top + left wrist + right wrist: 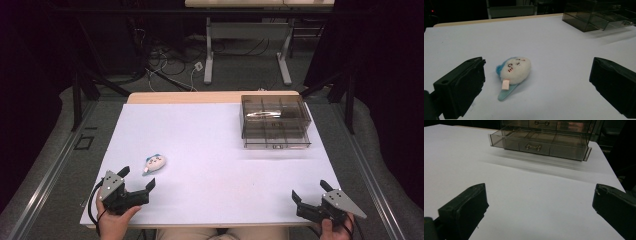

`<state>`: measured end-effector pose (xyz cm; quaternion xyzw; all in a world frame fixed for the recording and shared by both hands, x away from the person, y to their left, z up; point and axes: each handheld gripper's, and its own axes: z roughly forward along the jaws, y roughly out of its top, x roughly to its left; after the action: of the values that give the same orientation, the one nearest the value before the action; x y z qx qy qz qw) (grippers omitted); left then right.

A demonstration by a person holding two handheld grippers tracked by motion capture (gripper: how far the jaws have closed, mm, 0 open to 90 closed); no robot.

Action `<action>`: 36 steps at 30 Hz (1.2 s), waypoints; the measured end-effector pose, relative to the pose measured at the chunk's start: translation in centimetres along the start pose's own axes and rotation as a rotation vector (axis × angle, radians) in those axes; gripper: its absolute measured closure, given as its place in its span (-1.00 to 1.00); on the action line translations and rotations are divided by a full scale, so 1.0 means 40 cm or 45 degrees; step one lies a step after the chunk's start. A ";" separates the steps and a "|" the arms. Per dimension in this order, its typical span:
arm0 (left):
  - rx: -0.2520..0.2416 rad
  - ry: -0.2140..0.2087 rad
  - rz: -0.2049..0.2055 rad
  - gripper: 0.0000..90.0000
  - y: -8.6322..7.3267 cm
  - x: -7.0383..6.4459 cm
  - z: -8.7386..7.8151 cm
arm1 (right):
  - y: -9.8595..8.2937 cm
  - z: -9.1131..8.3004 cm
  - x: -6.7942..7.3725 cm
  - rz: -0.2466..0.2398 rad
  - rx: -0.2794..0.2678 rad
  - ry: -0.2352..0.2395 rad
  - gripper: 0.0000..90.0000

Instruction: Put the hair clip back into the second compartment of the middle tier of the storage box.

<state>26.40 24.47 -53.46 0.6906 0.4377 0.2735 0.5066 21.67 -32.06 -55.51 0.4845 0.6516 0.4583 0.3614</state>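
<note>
A small white plush toy (154, 163) with a blue back and a pale blue tail lies on the white table (210, 150), left of the middle. In the left gripper view the plush toy (515, 70) lies just ahead of the jaws, nearer the left one. My left gripper (137, 178) is open and empty at the front left, just below the toy. At the front right my right gripper (310, 192) is open and empty. A smoky clear drawer box (274, 121) stands at the back right with its lower drawer (539, 145) pulled out.
The table's wooden far edge (210, 97) runs along the back. Beyond it are table legs and loose cables (175, 65) on the floor. Dark frames stand on both sides. Bare white surface lies between the toy and the drawer box.
</note>
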 end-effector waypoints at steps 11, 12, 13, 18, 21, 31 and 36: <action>0.060 0.018 0.010 -0.96 0.007 0.016 0.066 | -0.002 -0.003 0.000 0.008 0.002 -0.002 -1.00; 0.075 0.018 0.002 -0.96 0.007 0.016 0.071 | -0.002 -0.003 0.000 0.008 0.002 -0.002 -1.00; 0.088 0.012 0.001 -0.96 0.008 0.017 0.076 | -0.002 -0.004 0.001 0.013 0.003 -0.005 -1.00; 0.158 0.041 0.032 -0.96 0.014 0.032 0.111 | -0.005 0.000 0.000 0.010 0.001 -0.003 -1.00; 0.175 0.041 0.022 -0.96 0.015 0.037 0.120 | -0.006 0.001 0.000 0.010 -0.003 0.000 -1.00; 0.276 0.071 0.019 -0.95 0.028 0.059 0.178 | -0.005 -0.002 0.002 -0.002 0.025 -0.002 -1.00; 0.307 0.084 -0.012 -0.95 0.029 0.061 0.207 | -0.008 0.003 0.002 -0.002 0.005 -0.003 -1.00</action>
<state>34.71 22.69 -55.33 0.7352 0.4870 0.2390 0.4064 21.68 -31.99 -55.87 0.4853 0.6523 0.4562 0.3617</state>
